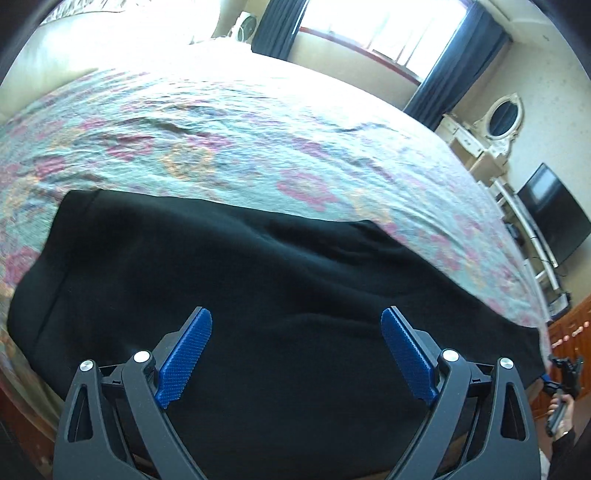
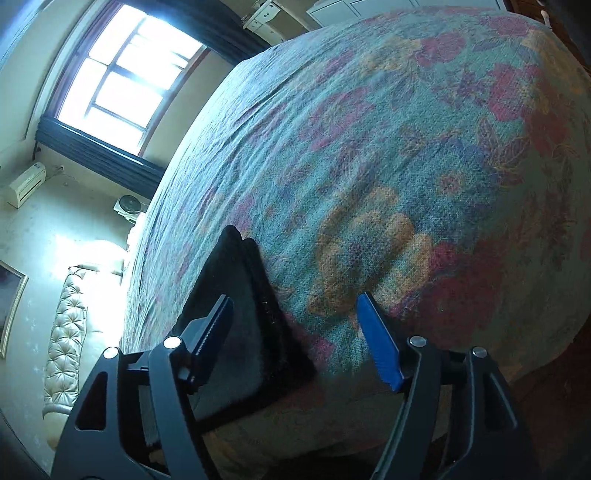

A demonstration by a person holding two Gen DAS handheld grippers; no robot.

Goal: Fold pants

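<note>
Black pants (image 1: 258,288) lie spread flat near the front edge of a bed with a floral cover (image 1: 221,147). My left gripper (image 1: 295,325) is open and empty, hovering just above the middle of the pants. In the right wrist view an end of the pants (image 2: 243,295) lies on the cover (image 2: 406,166), with layered edges showing. My right gripper (image 2: 295,317) is open and empty, its left finger over the black cloth, its right finger over bare cover. The right gripper also shows at the far right of the left wrist view (image 1: 561,376), beside the pants' right end.
A padded headboard (image 2: 66,332) stands at one end of the bed. A window with dark curtains (image 1: 369,29) is behind the bed. A white dresser with an oval mirror (image 1: 498,118) and a wall television (image 1: 554,214) stand to the right.
</note>
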